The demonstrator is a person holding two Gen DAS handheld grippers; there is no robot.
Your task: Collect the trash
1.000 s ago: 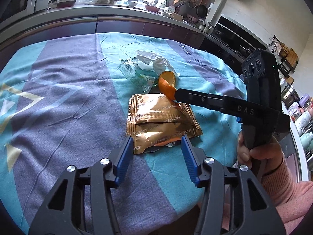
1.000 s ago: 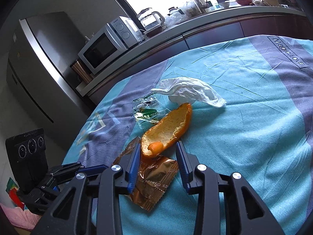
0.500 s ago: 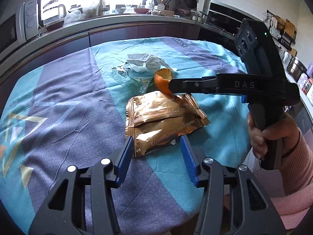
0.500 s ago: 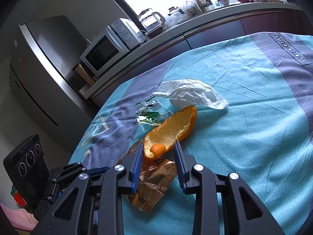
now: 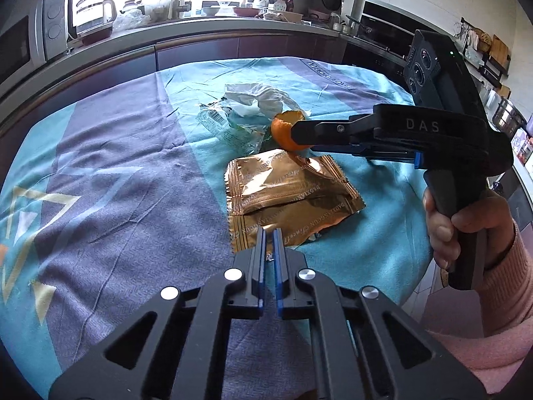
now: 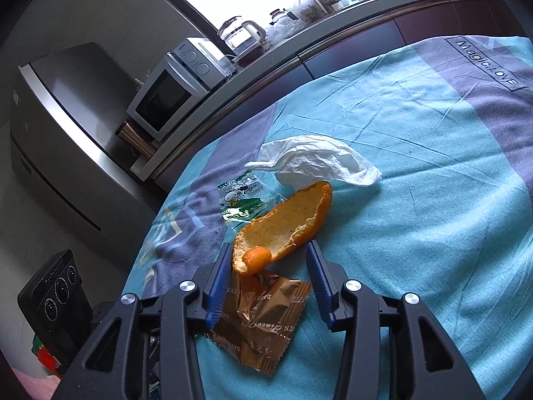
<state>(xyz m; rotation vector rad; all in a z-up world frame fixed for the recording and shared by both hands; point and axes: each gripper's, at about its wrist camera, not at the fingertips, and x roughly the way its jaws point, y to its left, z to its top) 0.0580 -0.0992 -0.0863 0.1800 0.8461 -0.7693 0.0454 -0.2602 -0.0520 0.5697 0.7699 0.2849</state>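
Trash: four bits lie close together on the table cloth (image 5: 116,173), which is blue and purple.
Gold wrapper (image 5: 289,196): flat on the cloth, at the middle of the left view. Its near edge is at the tips of the left claw.
Orange peel (image 6: 286,226): a long curved bit, its pale inside up. Its near end lies over the far edge of the gold wrapper. Its far end is just beside the white tissue.
White tissue (image 6: 316,163): crumpled, at 12 o'clock from the peel.
Clear wrapper (image 6: 243,200): has green print, at 10 o'clock from the peel, just beside it.
Left claw (image 5: 269,236): its two blue fingers are together. They sit right at the near edge of the gold wrapper. I cannot tell for sure if they pinch it.
Right claw (image 6: 269,250): its fingers are apart and opening. The near end of the peel sits between them. The left finger is close against the peel and the right finger is clear of it.
Hand (image 5: 466,230): holds the right claw's handle, at 3 o'clock in the left view, with a pink sleeve (image 5: 506,300).
Far away: a microwave (image 6: 173,90) and a kettle (image 6: 243,38) on the counter.
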